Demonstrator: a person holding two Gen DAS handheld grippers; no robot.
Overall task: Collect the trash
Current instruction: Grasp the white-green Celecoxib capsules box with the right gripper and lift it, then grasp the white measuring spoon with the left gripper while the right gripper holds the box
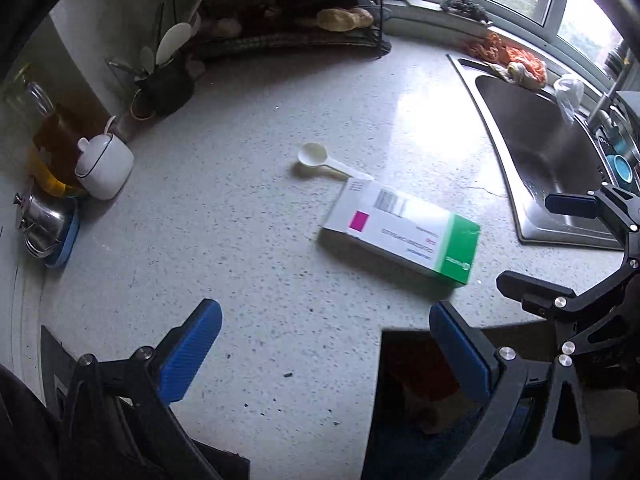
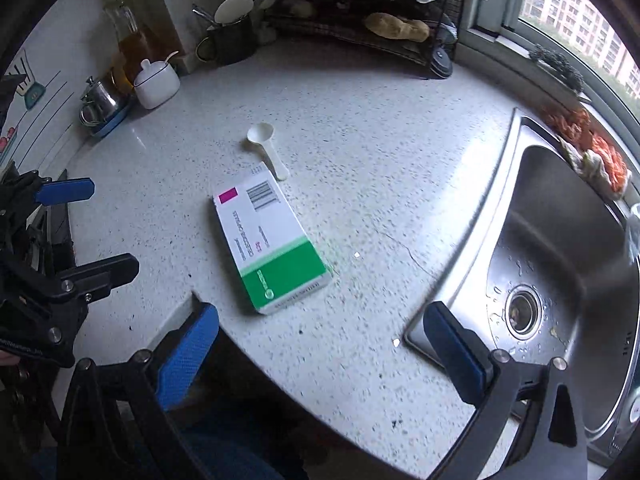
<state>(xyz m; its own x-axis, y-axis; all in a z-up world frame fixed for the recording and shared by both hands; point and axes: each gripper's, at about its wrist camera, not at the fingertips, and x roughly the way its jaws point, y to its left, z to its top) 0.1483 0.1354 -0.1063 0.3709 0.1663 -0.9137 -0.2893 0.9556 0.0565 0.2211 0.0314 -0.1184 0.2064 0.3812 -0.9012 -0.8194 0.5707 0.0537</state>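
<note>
- the medicine box (image 2: 269, 245) lies flat near the middle of the right wrist frame, on the speckled counter (image 2: 380, 152), its green end toward the lower edge.
- a white plastic scoop (image 2: 266, 148) sits just above it in that frame, handle tip at the box's upper corner; i cannot tell if they touch.
- the box looks like thin cardboard: light, probably near empty, easy to crush. i'd pinch it across its narrow width, along the long edges, and gently.
- lying flat on smooth stone, it may slide before a finger gets under an edge.
- the scoop looks stiff, light and small; its handle is the likely hold.
- the left gripper (image 1: 324, 354) hangs at the bottom of its frame, jaws wide apart, empty, the box up and to the right of it.
- the right gripper (image 2: 320, 354) is likewise spread open and holds nothing, with the box just above its left finger.
- the steel sink (image 2: 560, 248) fills the right side; a white lidded jar (image 2: 157, 83) and a metal pot (image 2: 98, 100) stand upper left, well apart.
- nothing stands between the jaws and the box.
</note>
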